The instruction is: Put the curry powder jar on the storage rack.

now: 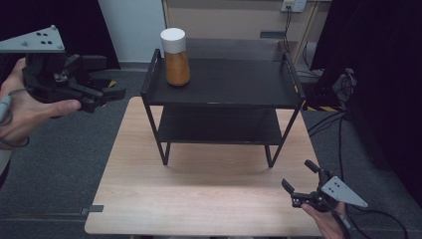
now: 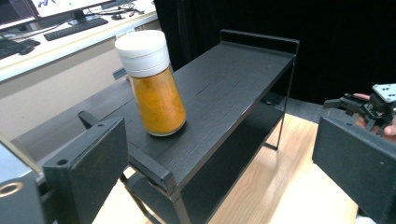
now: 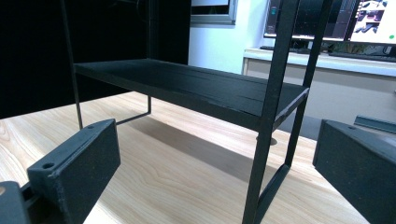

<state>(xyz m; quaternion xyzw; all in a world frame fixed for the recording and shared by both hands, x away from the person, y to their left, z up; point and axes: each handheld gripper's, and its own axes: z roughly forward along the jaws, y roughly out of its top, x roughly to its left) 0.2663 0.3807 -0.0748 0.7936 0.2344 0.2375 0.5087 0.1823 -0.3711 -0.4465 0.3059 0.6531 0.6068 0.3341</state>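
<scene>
— From the high view, what is showing? 
— A black two-tier shelf (image 1: 221, 89) with thin metal legs is standing on a pale wood-grain table (image 1: 199, 199). A clear cylindrical jar (image 1: 175, 57) of orange powder, capped with a white lid (image 1: 173, 39), is sitting upright at the left end of the top tier. The left gripper (image 1: 112, 93) is hovering off the table's left edge, level with that tier and apart from it, its jaws looking nearly closed from this angle and holding nothing. The right gripper (image 1: 301, 181) is hanging over the table's near right corner, jaws spread, gripping nothing.

— And the left gripper view? 
— Two blocky matte-black jaws are standing wide apart with only air between them. The jar (image 2: 156, 88) is resting beyond them on the shelf's (image 2: 224, 93) grained black board, near its raised end rail. The right gripper (image 2: 348, 105) is showing far off.

— The right gripper view? 
— Its jaws are gaping wide, clasping nothing. The lower tier (image 3: 187, 88) is lying flat ahead, a slim upright post (image 3: 271, 116) is crossing the front, and the table's (image 3: 163, 172) smooth light wood is running underneath.
</scene>
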